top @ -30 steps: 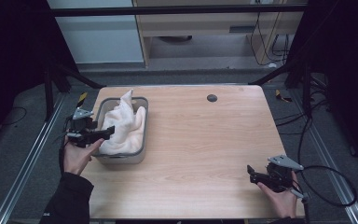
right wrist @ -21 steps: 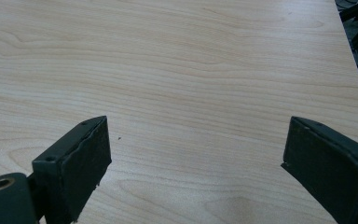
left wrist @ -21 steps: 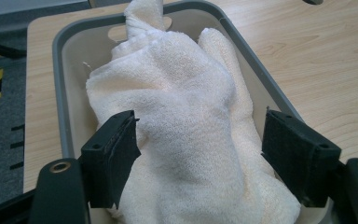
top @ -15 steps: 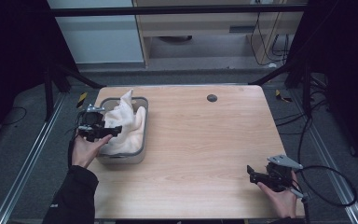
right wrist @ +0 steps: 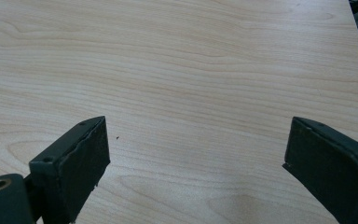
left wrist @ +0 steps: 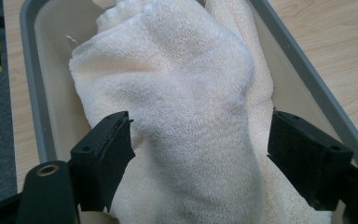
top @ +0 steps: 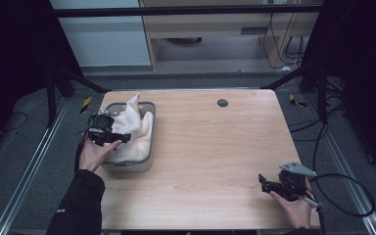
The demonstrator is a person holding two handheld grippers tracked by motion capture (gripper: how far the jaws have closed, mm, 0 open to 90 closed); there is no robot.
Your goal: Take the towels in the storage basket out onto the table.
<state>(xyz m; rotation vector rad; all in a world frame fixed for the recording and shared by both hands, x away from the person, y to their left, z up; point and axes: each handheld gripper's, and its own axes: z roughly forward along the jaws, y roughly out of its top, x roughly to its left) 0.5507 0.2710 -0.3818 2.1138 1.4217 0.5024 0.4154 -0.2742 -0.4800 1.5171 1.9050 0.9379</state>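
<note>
Cream terry towel [left wrist: 186, 93], bunched in the grey-rimmed rectangular plastic tub [left wrist: 32, 93], bulges up between the jaws of the left tool [top: 111, 139]; those jaws have just been opening and stand wide at either side of the cloth, gripping nothing. Well apart across the pale wooden desk [top: 215, 147], the right tool [top: 263, 182] gapes wide and empty.

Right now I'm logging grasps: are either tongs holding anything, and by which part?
Nothing is held. The left tongs, jaws just opening, straddle a fold of the white towel in the grey bin. The right tongs stand open over bare table.
</note>
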